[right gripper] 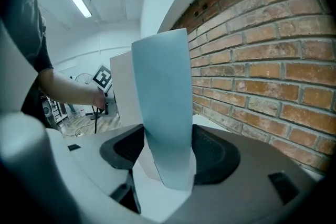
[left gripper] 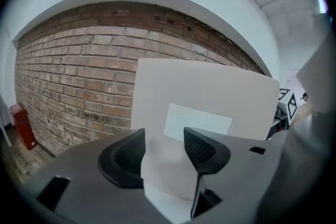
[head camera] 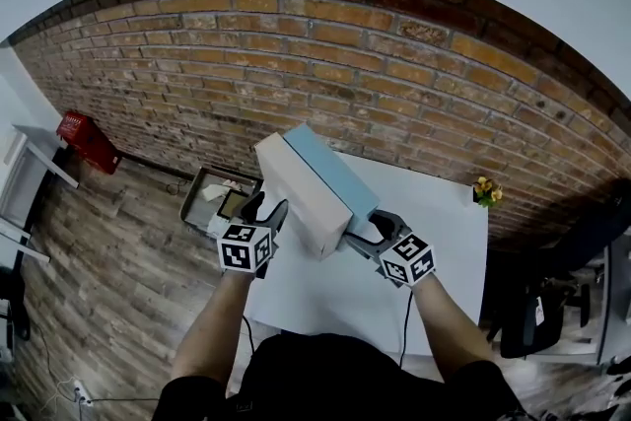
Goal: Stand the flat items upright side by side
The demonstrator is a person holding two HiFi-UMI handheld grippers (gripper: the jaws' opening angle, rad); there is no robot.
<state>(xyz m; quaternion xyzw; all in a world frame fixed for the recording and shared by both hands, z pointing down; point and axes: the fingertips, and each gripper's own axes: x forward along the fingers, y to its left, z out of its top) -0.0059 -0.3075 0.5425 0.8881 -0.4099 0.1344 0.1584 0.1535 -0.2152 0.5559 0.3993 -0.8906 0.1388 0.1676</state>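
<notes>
Beige box (head camera: 296, 197) clamped in left gripper (head camera: 264, 209), blue box (head camera: 333, 175) clamped in right gripper (head camera: 370, 227), side by side above white table (head camera: 444, 251).

No word or number can be read. The white label (left gripper: 198, 122) on the beige box (left gripper: 210, 86) looks blank. The left marker cube (head camera: 245, 248) and the right marker cube (head camera: 407, 259) carry only black-and-white square patterns.

Left gripper (head camera: 266, 209) and right gripper (head camera: 372, 230) held forward, jaws clamped.
</notes>
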